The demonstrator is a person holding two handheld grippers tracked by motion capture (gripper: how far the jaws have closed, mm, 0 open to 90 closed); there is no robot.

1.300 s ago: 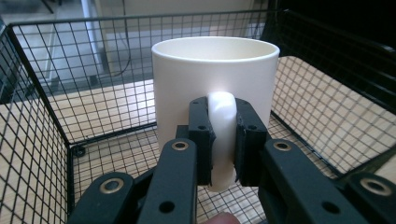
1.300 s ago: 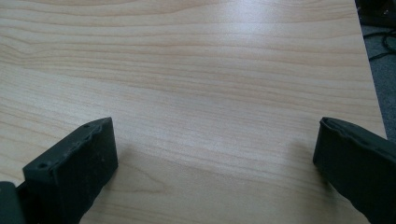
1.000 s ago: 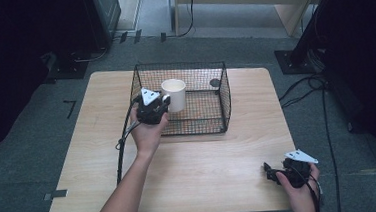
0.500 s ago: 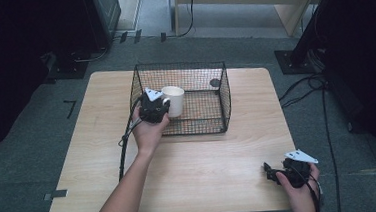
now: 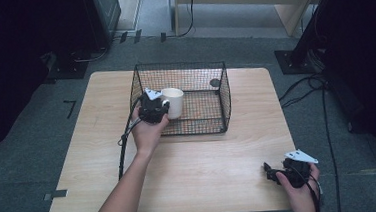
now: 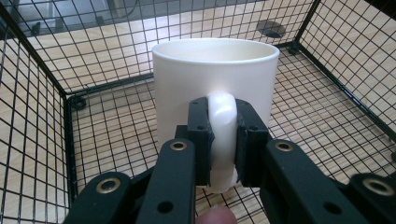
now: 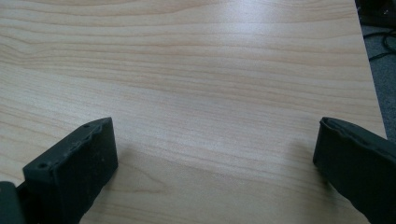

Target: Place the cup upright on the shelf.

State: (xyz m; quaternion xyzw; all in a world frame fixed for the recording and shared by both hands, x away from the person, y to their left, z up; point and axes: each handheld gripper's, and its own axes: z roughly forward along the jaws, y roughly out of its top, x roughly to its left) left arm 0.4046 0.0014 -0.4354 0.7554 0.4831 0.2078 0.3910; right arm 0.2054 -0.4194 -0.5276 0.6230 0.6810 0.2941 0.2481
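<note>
The left gripper (image 6: 223, 144) is pinching its two black jaws tight on the handle of a white mug (image 6: 215, 84), one pad on each side of the loop. The mug is sitting upright and empty inside a black wire basket (image 5: 225, 96), near the basket's left wall, and from these views I cannot tell whether its base is resting on the mesh floor or hanging just above it. The person's left hand (image 5: 147, 131) is reaching over that wall from the near side. A small dark round object (image 5: 215, 82) is lying in the basket's far right corner. The right gripper (image 5: 281, 172) is resting well apart near the table's (image 5: 98, 142) front right corner, jaws spread wide over bare wood. Judging by this, the grasp is made; lifting out or letting go is what remains.
</note>
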